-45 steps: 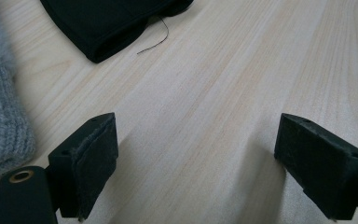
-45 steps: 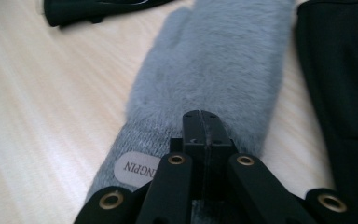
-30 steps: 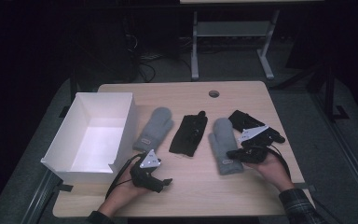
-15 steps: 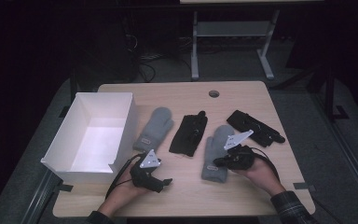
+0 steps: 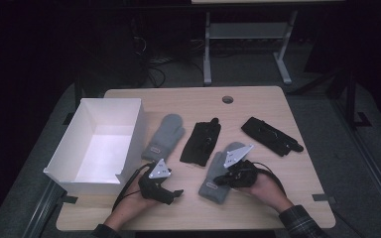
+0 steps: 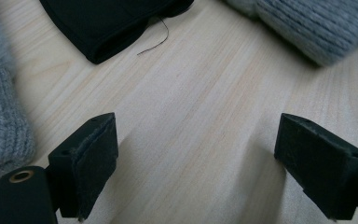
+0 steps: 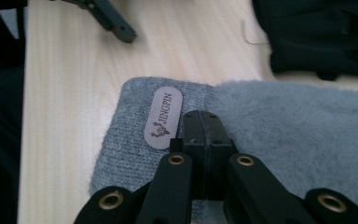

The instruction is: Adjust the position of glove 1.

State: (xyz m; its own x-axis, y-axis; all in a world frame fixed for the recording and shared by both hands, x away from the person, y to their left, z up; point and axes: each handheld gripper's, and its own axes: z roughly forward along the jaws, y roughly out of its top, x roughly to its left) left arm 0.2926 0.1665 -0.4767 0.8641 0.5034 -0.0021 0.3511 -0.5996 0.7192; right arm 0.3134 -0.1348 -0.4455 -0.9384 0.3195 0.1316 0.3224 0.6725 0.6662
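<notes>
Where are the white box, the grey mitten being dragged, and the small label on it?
White cardboard box (image 5: 67, 157): high view, left wall.
Grey knitted mitten (image 5: 217, 182): high view, cuff end.
Oval grey label (image 7: 163, 117): right gripper view, its middle.

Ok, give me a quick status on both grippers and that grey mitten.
Right gripper shut, on the grey mitten near its cuff label. Left gripper open over bare table. Black glove lies alongside, apart.

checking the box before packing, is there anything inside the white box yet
No, the white box shows a bare white floor, and both grey mittens and both black gloves lie on the table.
</notes>
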